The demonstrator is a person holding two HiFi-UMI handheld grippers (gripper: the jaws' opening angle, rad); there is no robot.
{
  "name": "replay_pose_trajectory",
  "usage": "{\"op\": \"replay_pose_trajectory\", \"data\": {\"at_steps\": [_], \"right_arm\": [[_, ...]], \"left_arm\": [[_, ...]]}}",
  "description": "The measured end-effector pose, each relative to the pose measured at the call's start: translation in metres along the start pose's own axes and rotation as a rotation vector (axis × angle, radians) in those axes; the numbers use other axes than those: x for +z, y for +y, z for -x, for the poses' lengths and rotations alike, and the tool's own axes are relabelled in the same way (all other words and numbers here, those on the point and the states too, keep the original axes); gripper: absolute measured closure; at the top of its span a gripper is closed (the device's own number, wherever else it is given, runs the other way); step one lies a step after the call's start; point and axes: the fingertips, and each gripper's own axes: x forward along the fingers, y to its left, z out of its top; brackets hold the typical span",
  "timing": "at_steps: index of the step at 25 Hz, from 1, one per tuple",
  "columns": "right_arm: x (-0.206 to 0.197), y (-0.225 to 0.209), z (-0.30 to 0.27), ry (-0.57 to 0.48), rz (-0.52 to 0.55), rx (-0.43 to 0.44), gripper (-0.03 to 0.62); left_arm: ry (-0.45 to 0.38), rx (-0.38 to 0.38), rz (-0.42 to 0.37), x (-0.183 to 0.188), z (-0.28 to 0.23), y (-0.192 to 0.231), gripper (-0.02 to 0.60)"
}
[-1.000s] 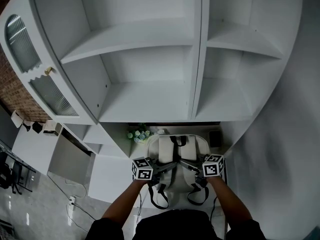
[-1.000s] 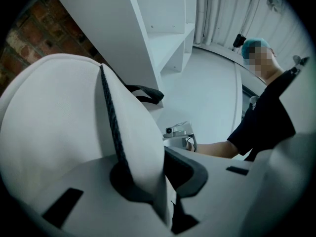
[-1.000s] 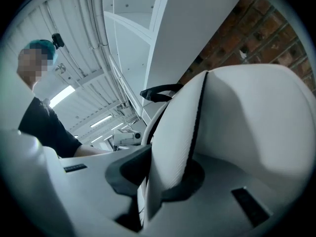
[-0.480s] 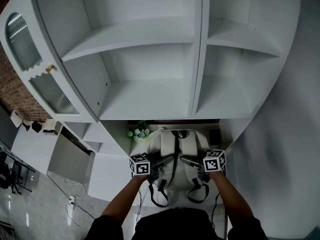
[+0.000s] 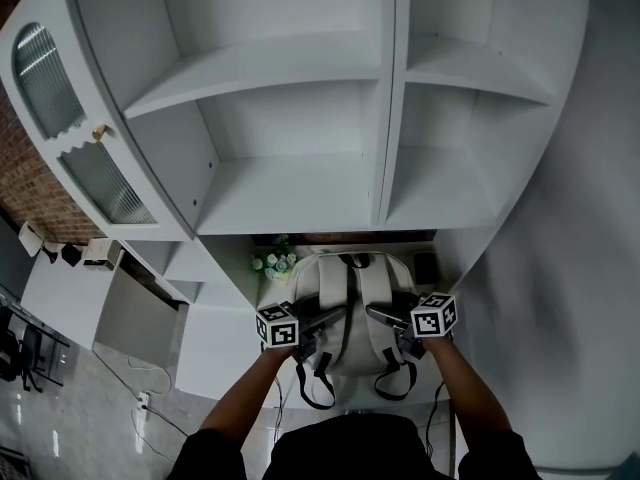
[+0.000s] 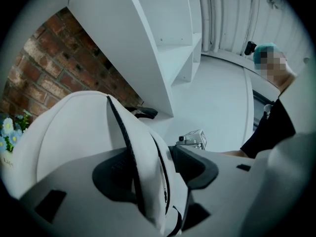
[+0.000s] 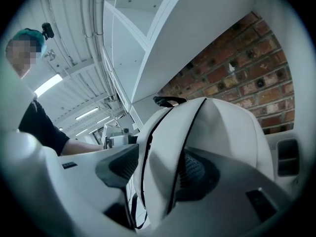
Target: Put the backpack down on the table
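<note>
Left gripper (image 6: 158,164): jaws opening, already wide. A white, black-edged shoulder strap (image 6: 148,181) stands between them, not pinched.
Right gripper (image 7: 153,167): jaws opening, wide. The other strap (image 7: 158,147) runs between them, loose.
Backpack (image 5: 375,278): white, upright on the table (image 5: 245,280), straps facing the person, both grippers just in front of it.
Behind it: brick wall (image 6: 59,68).
Beside it: flowers (image 5: 272,263), just left of the backpack.
Above: white shelving unit (image 5: 300,118).
</note>
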Motion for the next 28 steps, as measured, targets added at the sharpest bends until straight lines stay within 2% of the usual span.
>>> {"op": "replay_pose_trajectory", "data": {"at_steps": [5, 12, 17, 28], "right_arm": [[0.002, -0.001, 0.017, -0.022, 0.062, -0.056, 0.361], [0.002, 0.006, 0.038, -0.054, 0.065, -0.101, 0.361], [0.001, 0.01, 0.053, -0.08, 0.069, -0.164, 0.361], [0.0, 0.088, 0.047, -0.128, 0.093, -0.106, 0.361]], "left_arm": [[0.001, 0.031, -0.009, 0.001, 0.01, 0.002, 0.33], [0.005, 0.051, -0.049, 0.001, 0.033, -0.007, 0.317], [-0.011, 0.083, -0.057, 0.002, 0.053, -0.012, 0.31], [-0.001, 0.026, -0.084, -0.008, 0.086, -0.068, 0.31]]}}
